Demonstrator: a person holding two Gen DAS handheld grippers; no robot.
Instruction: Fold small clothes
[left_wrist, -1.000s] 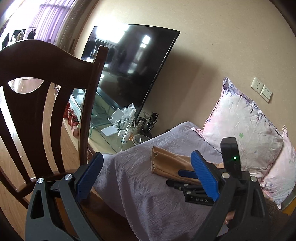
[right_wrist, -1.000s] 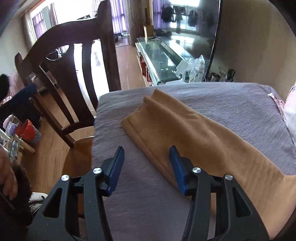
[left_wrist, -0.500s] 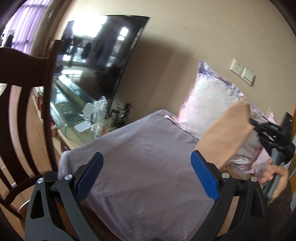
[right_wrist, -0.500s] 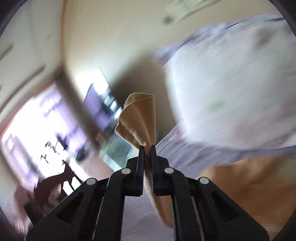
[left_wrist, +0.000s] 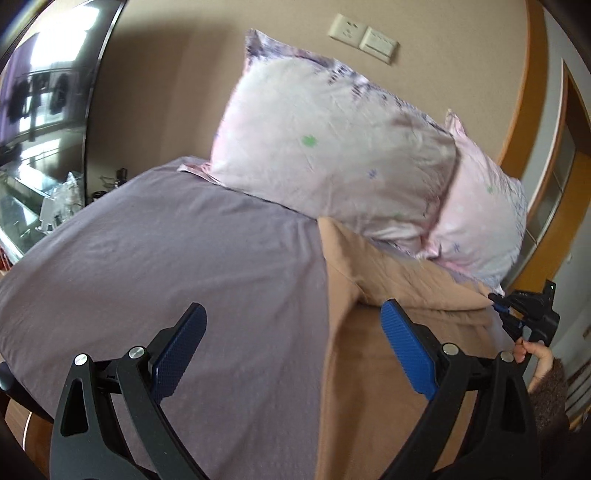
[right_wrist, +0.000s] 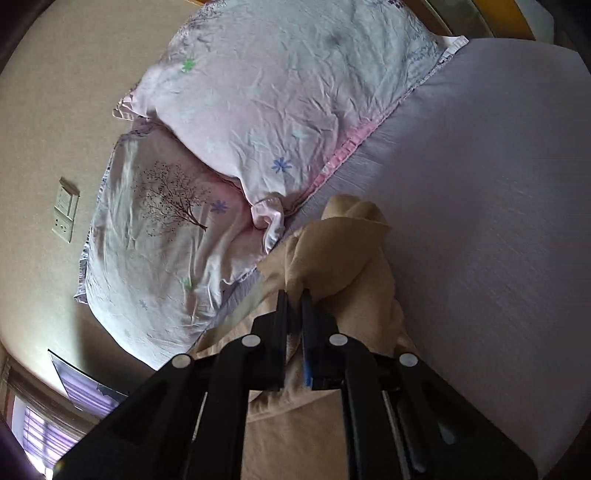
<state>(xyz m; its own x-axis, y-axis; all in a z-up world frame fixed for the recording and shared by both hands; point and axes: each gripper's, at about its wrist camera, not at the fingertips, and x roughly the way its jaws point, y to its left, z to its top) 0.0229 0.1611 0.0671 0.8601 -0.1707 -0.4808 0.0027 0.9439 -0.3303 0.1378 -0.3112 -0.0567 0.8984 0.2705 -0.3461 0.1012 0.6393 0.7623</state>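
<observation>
A lilac bedsheet (left_wrist: 155, 251) covers the bed, with two floral pillows (left_wrist: 332, 147) against the beige wall at the far side. The tan garment (left_wrist: 369, 369) lies on the sheet, near the pillows. Your left gripper (left_wrist: 291, 350) hovers over the garment's left edge with its jaws spread wide and nothing between them. Your right gripper (right_wrist: 293, 295) has its jaws clamped on a bunched fold of the garment, which rises above the fingertips.

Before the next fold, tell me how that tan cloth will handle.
Probably floppy: the tan cloth bunches and droops where the right gripper pinches it. Likely light, since one corner grip carries that bunch. It may drag on the purple sheet, where the rest lies.
</observation>
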